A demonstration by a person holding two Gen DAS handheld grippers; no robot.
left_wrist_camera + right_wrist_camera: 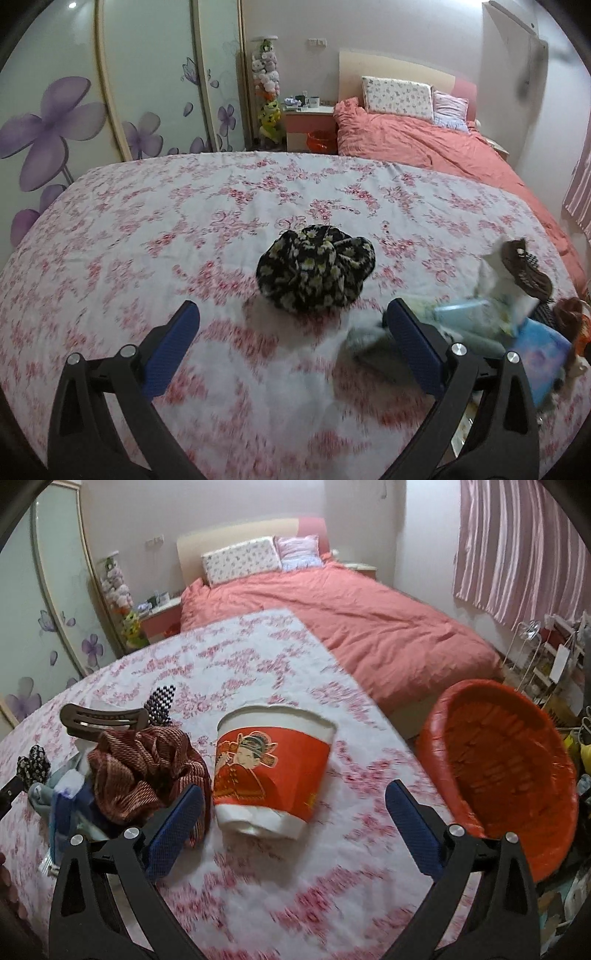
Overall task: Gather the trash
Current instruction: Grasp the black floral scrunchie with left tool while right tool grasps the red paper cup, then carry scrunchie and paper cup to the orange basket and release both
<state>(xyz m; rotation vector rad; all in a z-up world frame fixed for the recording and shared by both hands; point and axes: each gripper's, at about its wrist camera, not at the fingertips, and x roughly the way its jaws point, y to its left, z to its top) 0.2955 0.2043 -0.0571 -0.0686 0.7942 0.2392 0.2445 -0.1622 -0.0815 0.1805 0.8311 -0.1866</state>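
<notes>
Facing a worktop covered with a white cloth printed with pink flowers (258,657), both hand-held grippers are seen with their blue-padded fingers spread wide apart and nothing clamped between them.

In the right wrist view, the right hand-held gripper (295,819) is positioned above the cloth. A crumpled red-and-white paper cup bearing a printed cartoon figure (271,771) stands just ahead of the gap between the fingers, its dented base nearest the camera. No finger is seen touching the cup. Just beside the cup, on its left, a bunched red-brown striped fabric (147,771) is found, with a dark brown plastic hair claw (99,720) behind it and a black-and-white checked item (160,701) further back. A blue-and-white packet (66,808) lies at the left edge. A round orange-red plastic basket (509,771), tilted toward the camera, is located at the right, beyond the worktop's edge.

In the left wrist view, the left hand-held gripper (291,339) is held over the cloth (184,221). A rounded black fabric bundle with pale yellow flowers (314,269) rests ahead of the fingers, apart from both. A blurred heap of light-blue packets (487,317) lies at the right.

A bed with a salmon-pink quilt (351,627) is visible behind the worktop.
</notes>
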